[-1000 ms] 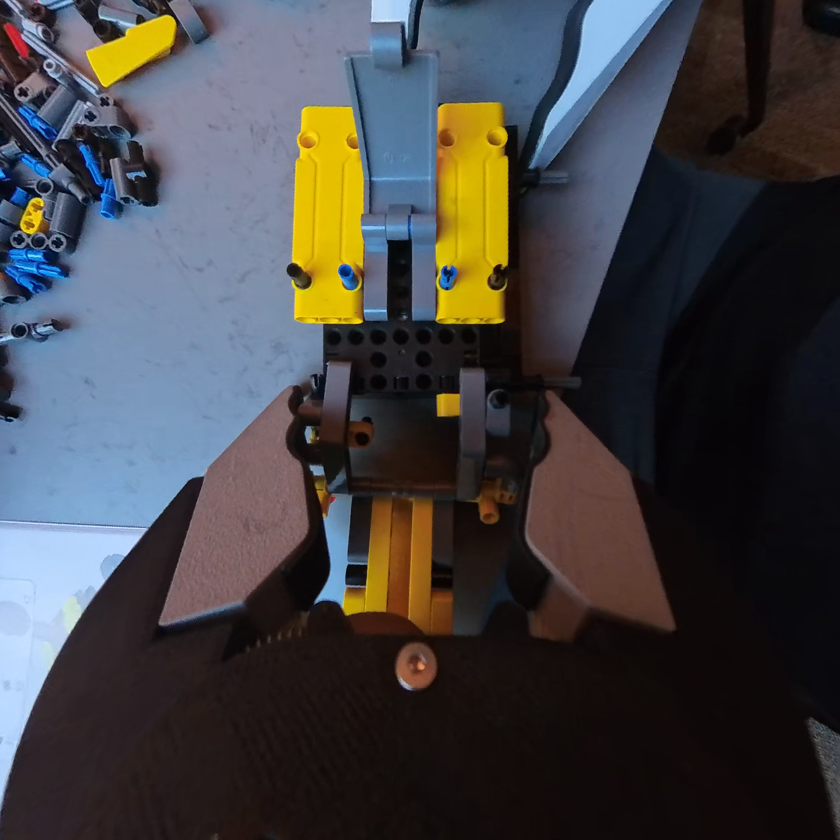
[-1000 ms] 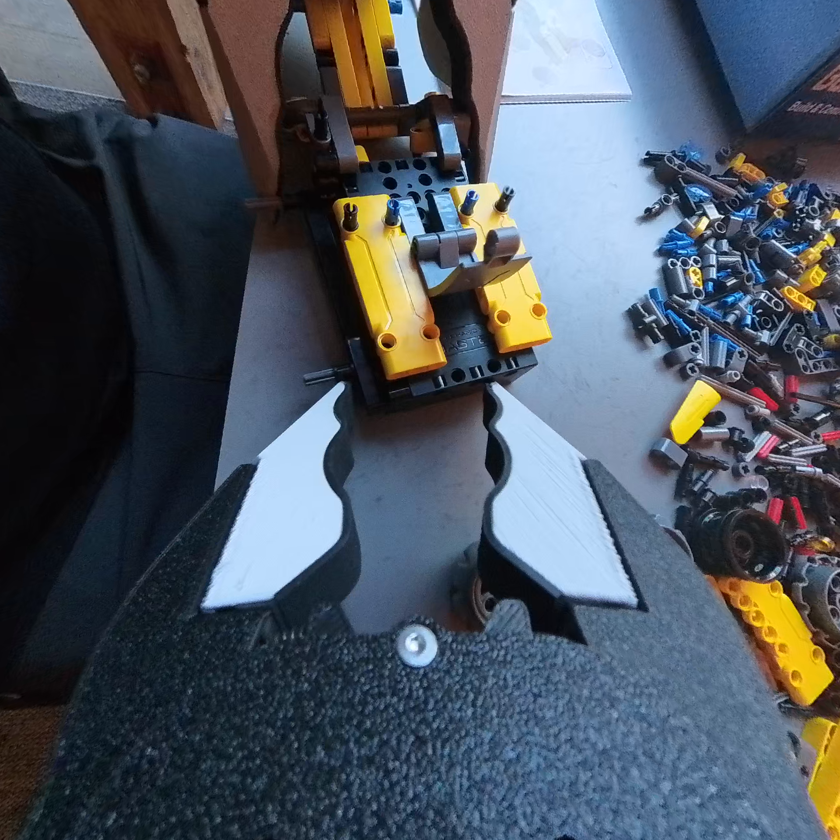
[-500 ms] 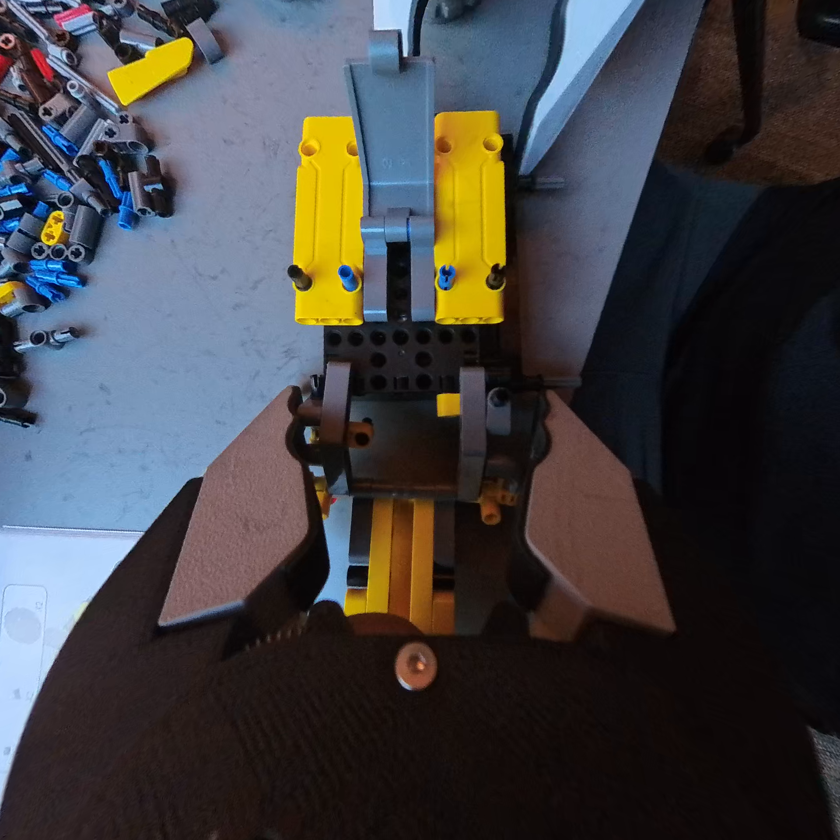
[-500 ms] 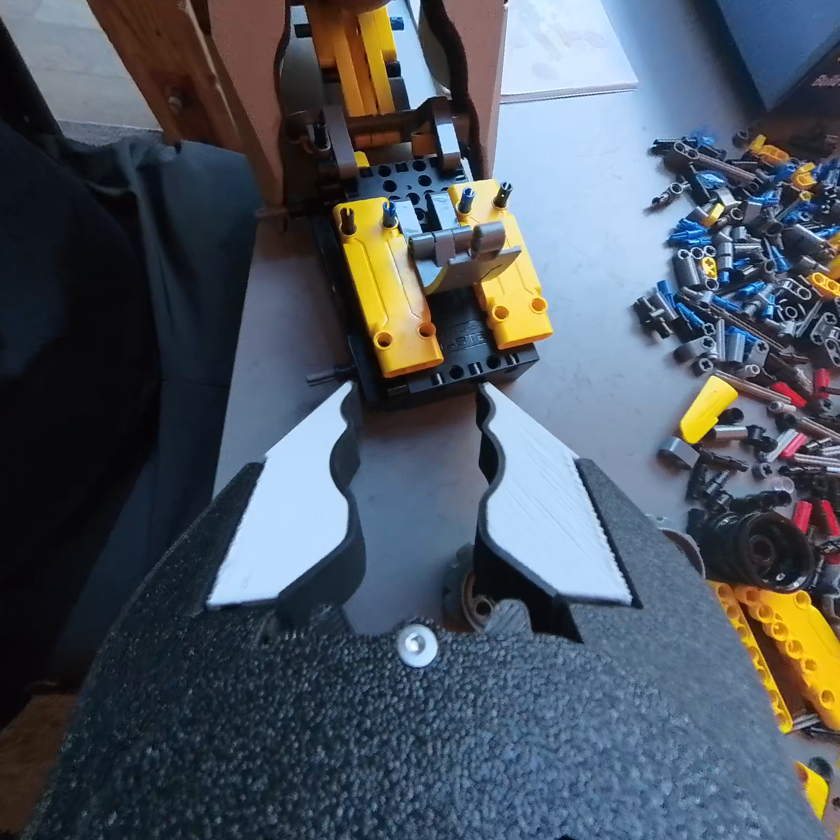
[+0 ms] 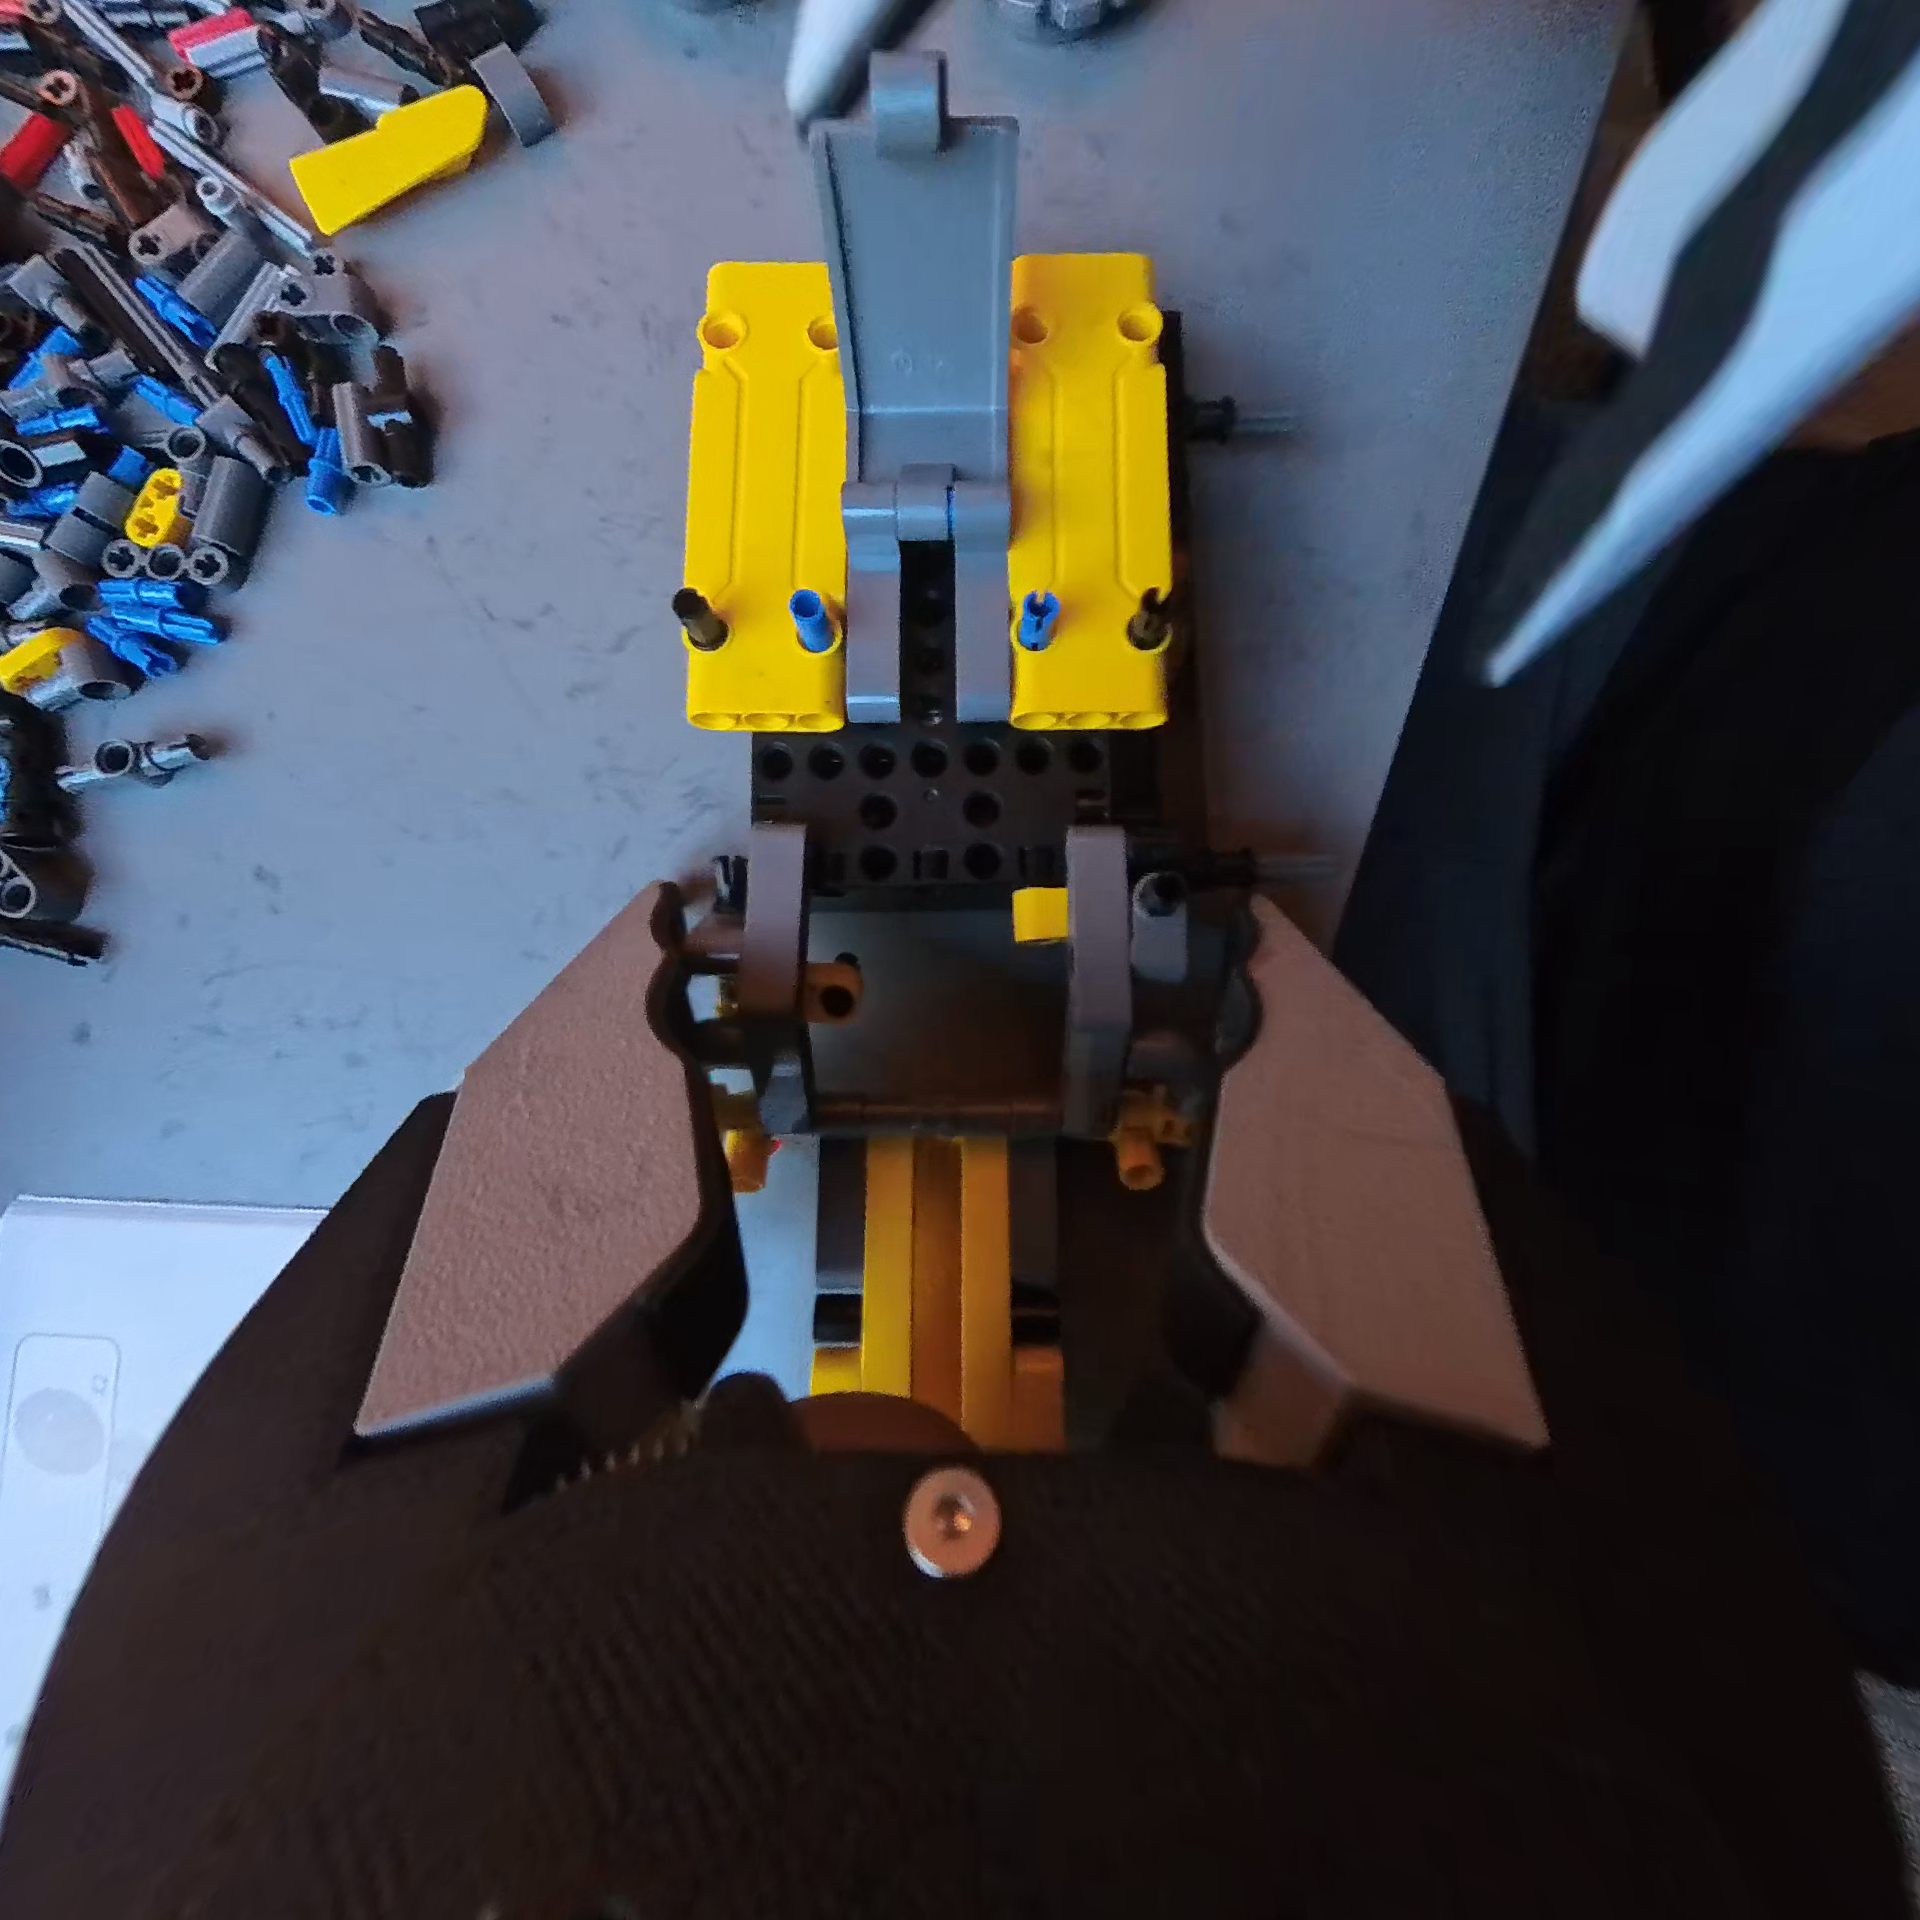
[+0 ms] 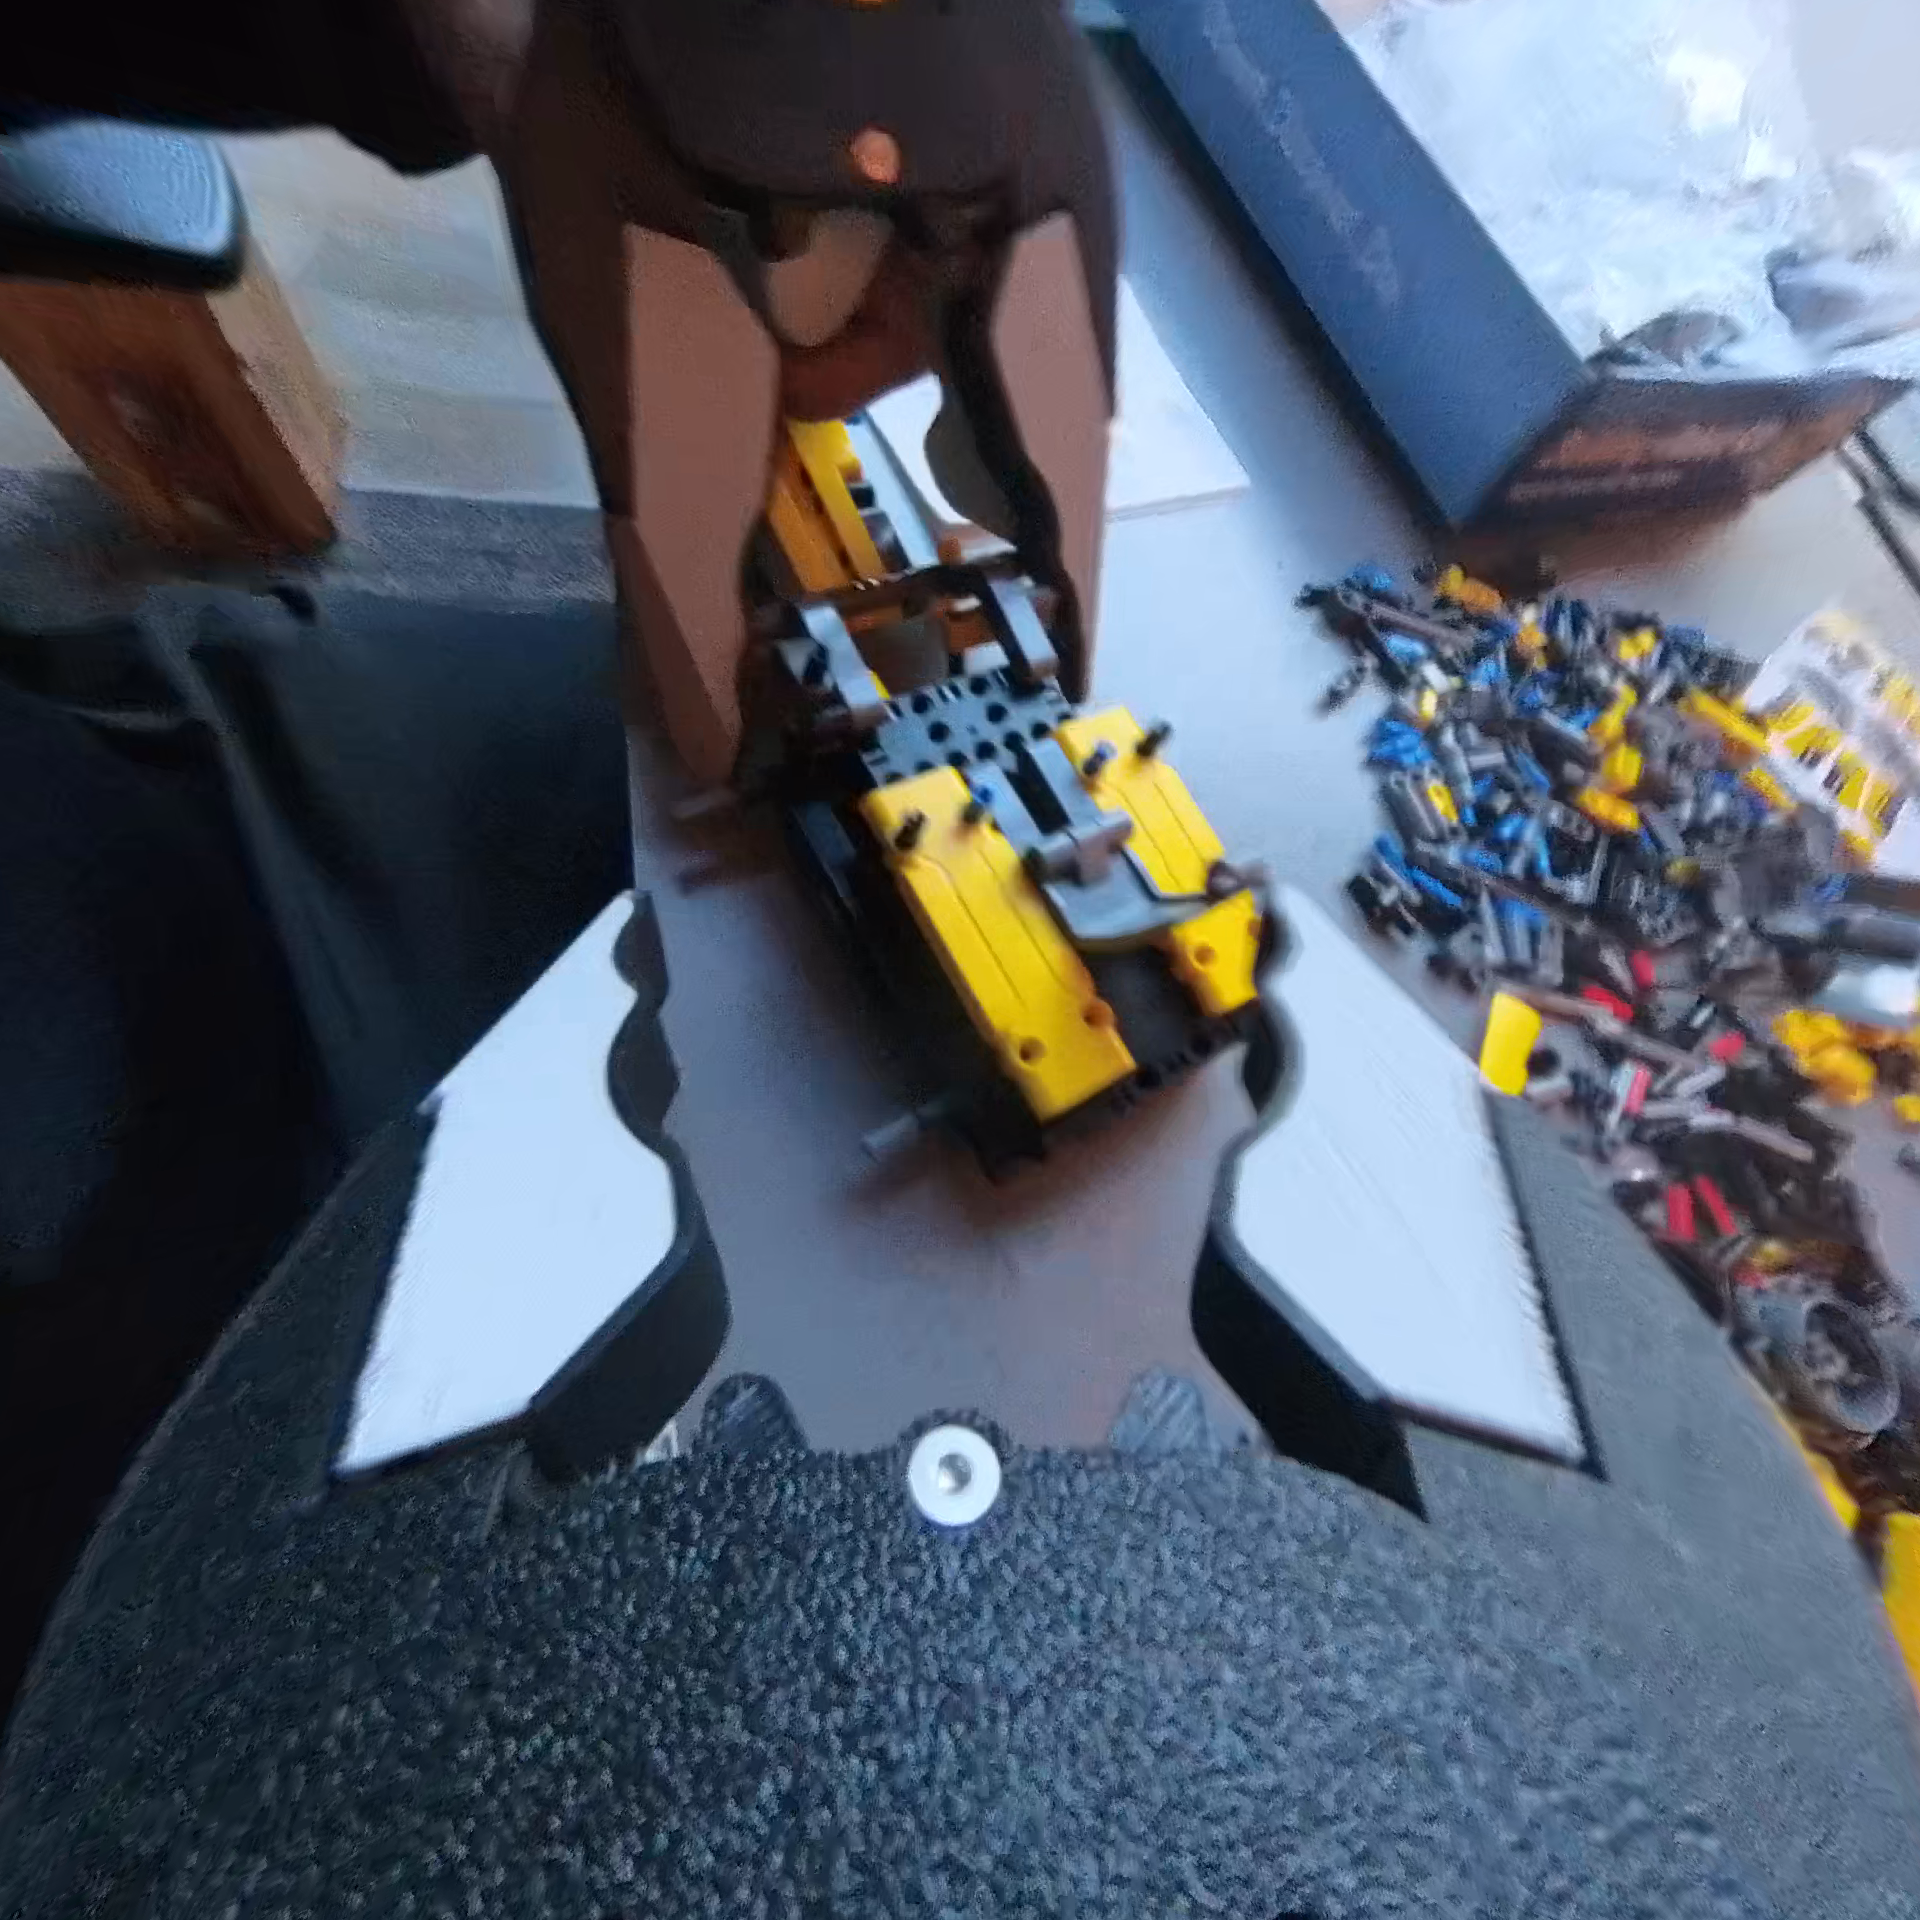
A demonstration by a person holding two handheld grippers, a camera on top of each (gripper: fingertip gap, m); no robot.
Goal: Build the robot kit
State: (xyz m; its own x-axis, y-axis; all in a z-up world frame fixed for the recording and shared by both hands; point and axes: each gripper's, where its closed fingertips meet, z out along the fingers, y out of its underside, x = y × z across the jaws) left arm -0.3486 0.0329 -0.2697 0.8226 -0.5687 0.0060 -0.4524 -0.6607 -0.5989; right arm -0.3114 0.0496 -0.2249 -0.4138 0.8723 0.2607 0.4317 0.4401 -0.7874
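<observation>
Yellow-and-black brick model (image 5: 935, 727) sits mid-frame on the grey table (image 5: 468, 883), its near end clenched by the left gripper (image 5: 951, 935). Right gripper (image 6: 961, 935) is spread, empty, at the model's other end. Loose pieces (image 5: 156, 416) litter the upper left.

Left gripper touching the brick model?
Touching. Left wrist view: left gripper fingers press both sides of the brick model.

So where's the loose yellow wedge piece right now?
In the left wrist view the yellow wedge piece lies upper left on the grey table, beside the loose parts pile, left of the model.
</observation>
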